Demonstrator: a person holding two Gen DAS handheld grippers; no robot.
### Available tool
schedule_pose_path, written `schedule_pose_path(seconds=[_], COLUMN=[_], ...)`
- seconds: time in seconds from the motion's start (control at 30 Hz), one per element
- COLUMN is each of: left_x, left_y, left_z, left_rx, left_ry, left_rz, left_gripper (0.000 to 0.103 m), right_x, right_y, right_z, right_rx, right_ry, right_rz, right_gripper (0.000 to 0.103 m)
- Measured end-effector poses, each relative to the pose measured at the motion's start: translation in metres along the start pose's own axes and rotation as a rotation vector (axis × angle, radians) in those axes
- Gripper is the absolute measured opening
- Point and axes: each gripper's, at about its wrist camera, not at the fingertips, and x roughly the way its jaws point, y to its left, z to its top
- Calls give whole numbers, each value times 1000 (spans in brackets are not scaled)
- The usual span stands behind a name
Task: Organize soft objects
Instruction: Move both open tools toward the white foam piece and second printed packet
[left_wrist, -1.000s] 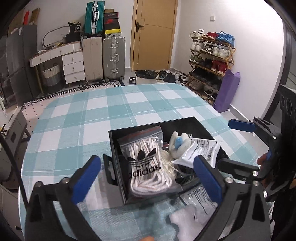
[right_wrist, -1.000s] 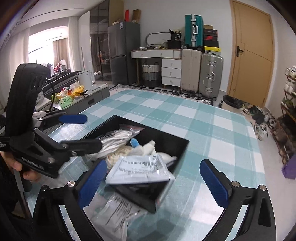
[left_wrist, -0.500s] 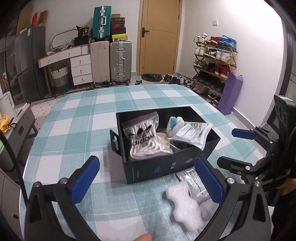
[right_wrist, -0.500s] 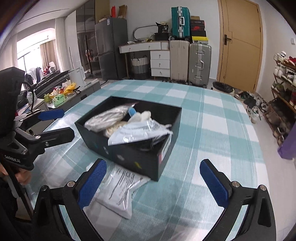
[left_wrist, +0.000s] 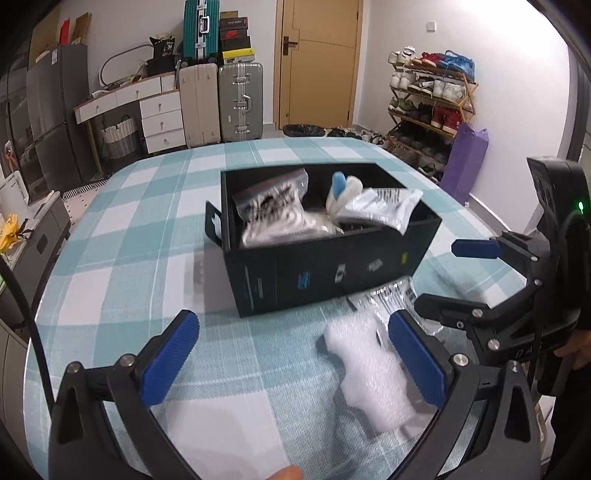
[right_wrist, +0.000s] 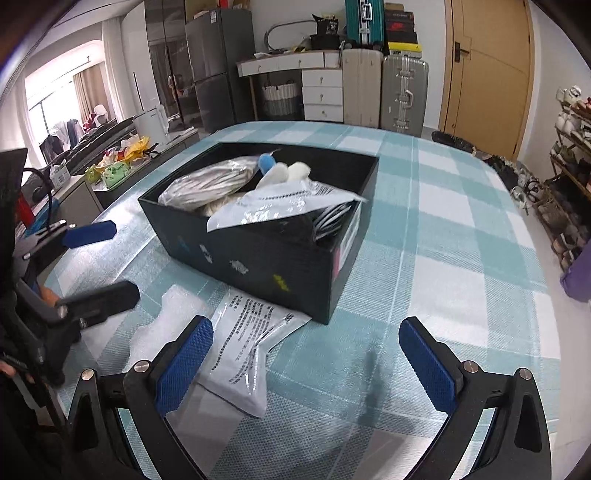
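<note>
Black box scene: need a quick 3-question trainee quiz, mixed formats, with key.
1. True or false: the left gripper is shut on a bag.
2. Which lies on the tablecloth outside the black box? A) white foam piece B) bag of white laces C) blue-and-white plush
3. Fill in: the printed plastic packet on the cloth lies in front of the box's ___ side, toward the right gripper.

Key: 1 false, both grippers are open and hold nothing. 2 A. 3 near.
</note>
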Motion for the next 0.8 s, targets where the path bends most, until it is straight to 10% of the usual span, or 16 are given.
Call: schedule_pose_path(seconds=[0.8], left_x=[2], left_y=[15], left_z=[-18], left_rx=[-40], left_ry=[21], left_rz=[5], left_gripper=[103], right_x=[36], right_y=[37], right_z=[-4], right_rx=[-8], right_ry=[116], right_rz=[-21], right_gripper=[102])
